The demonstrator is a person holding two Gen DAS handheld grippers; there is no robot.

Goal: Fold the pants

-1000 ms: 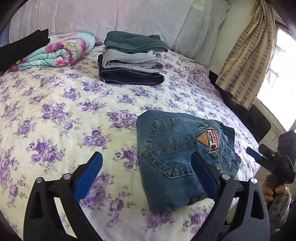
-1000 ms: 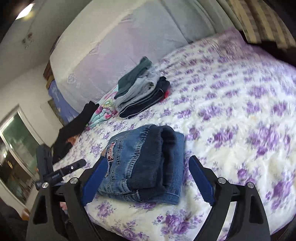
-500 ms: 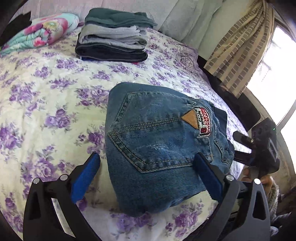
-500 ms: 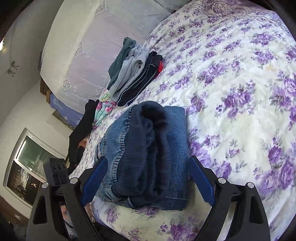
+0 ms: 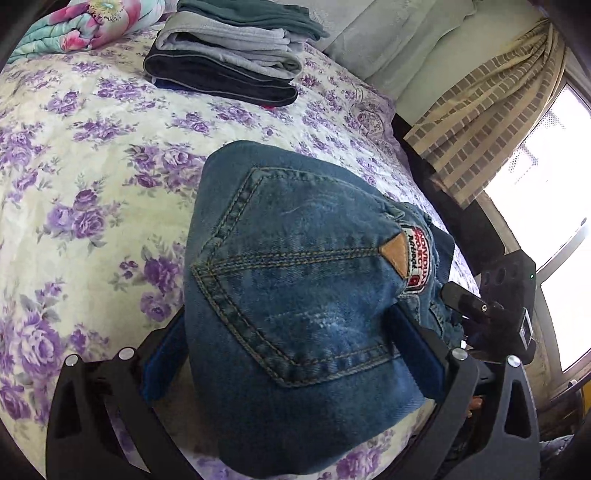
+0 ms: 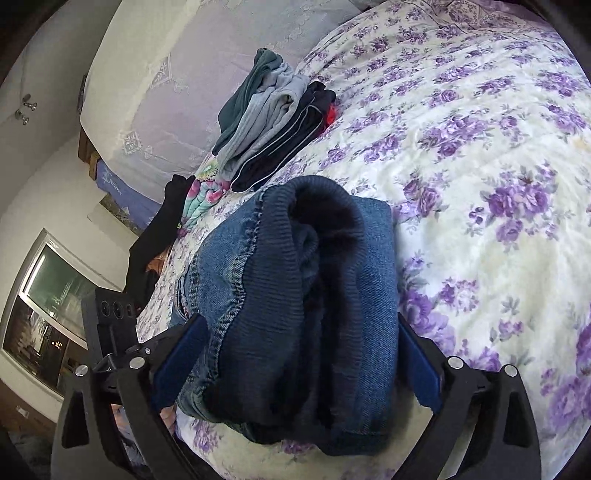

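Your folded jeans (image 5: 295, 295) lie near the edge of the bed (image 5: 85, 166), on the purple-flowered cover, with a back pocket and a red-and-white label facing up. Your left gripper (image 5: 291, 354) straddles the near end of the bundle: its blue pads (image 5: 162, 365) sit on either side of the denim, spread wide, and its jaws have just been opening. The cloth fills the whole gap, so you cannot quite tell from this view whether the pads touch the sides, but nothing looks squeezed.

From the other end, your right gripper (image 6: 295, 365) does the same at the thick end, where the ribbed waistband and dark lining of the jeans (image 6: 295, 314) curl outward. Its jaws have also just been opening, and they stand wide with the bundle between them, the fabric not pinched. In the left wrist view the right gripper (image 5: 495, 306) shows past the label corner, close to the jeans.

Farther up the bed (image 6: 480, 147), well apart from the jeans, a stack of folded clothes (image 5: 229, 51) sits in green, grey and dark layers. Beside it lies a bright flowered blanket (image 5: 77, 26), and next to that a black garment (image 6: 155, 236) hangs over the bed's edge. A striped curtain (image 5: 491, 122) hangs by the window
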